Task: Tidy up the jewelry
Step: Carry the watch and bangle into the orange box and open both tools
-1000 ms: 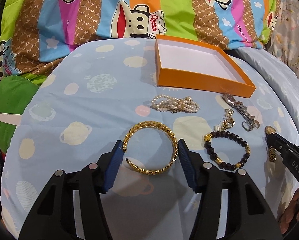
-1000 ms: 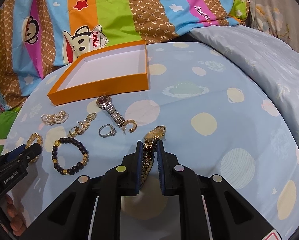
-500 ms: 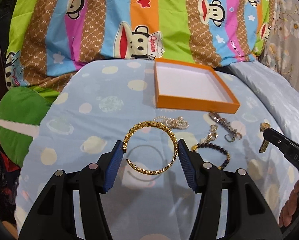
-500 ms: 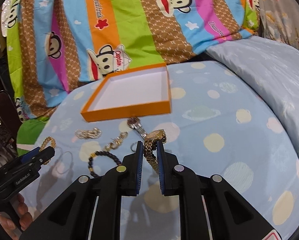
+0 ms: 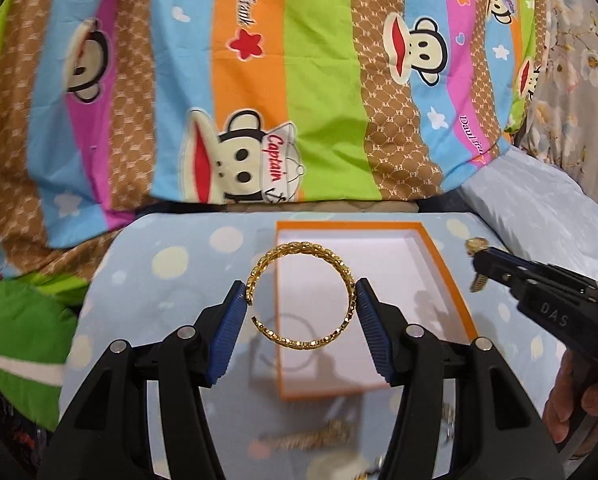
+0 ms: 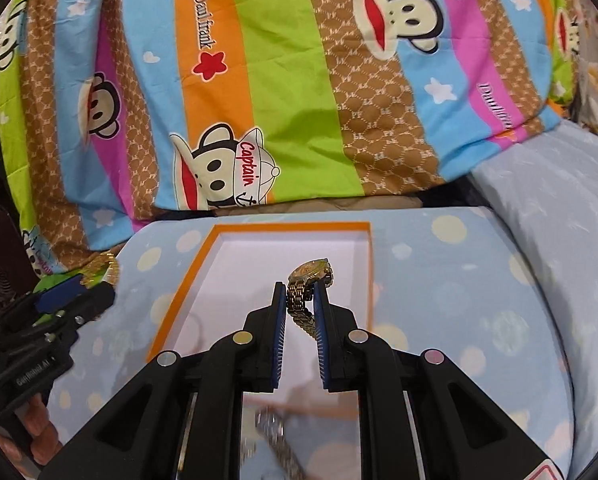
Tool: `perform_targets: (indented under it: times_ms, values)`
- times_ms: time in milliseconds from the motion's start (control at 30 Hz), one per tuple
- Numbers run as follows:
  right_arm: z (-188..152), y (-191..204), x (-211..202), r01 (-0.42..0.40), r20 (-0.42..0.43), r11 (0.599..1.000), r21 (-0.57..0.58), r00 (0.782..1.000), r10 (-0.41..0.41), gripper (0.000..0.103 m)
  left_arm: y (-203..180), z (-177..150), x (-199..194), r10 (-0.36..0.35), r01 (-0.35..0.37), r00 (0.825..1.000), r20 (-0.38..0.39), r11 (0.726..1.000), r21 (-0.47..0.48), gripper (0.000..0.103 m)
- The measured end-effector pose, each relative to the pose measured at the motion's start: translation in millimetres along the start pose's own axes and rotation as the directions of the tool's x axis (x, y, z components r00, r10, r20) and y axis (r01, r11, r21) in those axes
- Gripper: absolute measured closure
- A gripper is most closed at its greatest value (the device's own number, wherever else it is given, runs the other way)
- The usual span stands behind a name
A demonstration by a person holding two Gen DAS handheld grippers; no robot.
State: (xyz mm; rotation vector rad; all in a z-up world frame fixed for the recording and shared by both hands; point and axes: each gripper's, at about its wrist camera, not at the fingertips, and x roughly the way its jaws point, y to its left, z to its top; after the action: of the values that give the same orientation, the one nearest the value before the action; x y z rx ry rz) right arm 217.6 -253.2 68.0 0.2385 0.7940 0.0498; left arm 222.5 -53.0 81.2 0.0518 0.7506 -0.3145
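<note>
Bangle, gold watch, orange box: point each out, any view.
bangle (image 5: 299, 254): left wrist view, top arc of the ring, between the left gripper's fingers.
gold watch (image 6: 310, 271): right wrist view, on the round case above the right gripper.
orange box (image 5: 445, 276): left wrist view, right rim.

Striped monkey-print quilt (image 5: 259, 80); spotted blue sheet (image 6: 439, 280).

Gold bangle (image 5: 303, 296): shiny yellow metal, braided/textured surface. Gold watch (image 6: 309, 280): polished metal, linked band, glossy case. Orange box (image 5: 451, 280): matt card walls, smooth white paper-like inside. Left gripper (image 5: 301, 304) and right gripper (image 6: 300, 300): black matt plastic bodies, blue ribbed pads (image 5: 227, 336), bright metal pivot pins. Sheet (image 6: 439, 280): soft matt cloth, pale blue print. Striped cover (image 5: 299, 80): matt woven cotton-look cloth.
</note>
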Motion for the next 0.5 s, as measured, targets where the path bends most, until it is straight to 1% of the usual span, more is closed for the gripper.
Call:
perform_targets:
  times_ms: [67, 133, 267, 333, 400, 500]
  values:
    - [12.6, -2.6, 21.4, -0.004, -0.02, 1.0, -0.003, 1.0, 0.004, 0.09, -7.0, 15.3, 28.2, -0.005, 0.005, 1.0, -0.017, 1.0, 0.011, 0.049]
    - [24.3, -6.8, 47.0, -0.011, -0.047, 1.0, -0.002, 0.999, 0.011, 0.09, -12.2, 26.5, 56.8, 0.011, -0.01, 0.999, -0.032, 1.0, 0.023, 0.049]
    - [31.8, -18.1, 90.2, -0.003, -0.111, 1.0, 0.005, 0.994, 0.004, 0.09, -17.2, 35.2, 105.3, 0.017, -0.015, 0.996, -0.083, 0.999, 0.028, 0.049]
    - [31.4, -22.7, 107.8, 0.013, -0.146, 1.0, -0.005, 0.989, -0.013, 0.09, -18.6, 36.8, 124.9, 0.029, -0.026, 0.994, -0.105, 0.999, 0.032, 0.049]
    - [30.5, -27.8, 122.1, 0.031, -0.186, 0.999, -0.013, 0.982, -0.033, 0.09, -18.9, 36.3, 136.6, 0.037, -0.033, 0.992, -0.123, 0.999, 0.034, 0.049]
    - [27.5, -33.6, 132.3, 0.031, -0.231, 1.0, -0.008, 0.972, -0.032, 0.09, -20.5, 34.2, 149.3, 0.041, -0.034, 0.987, -0.155, 0.998, 0.045, 0.048]
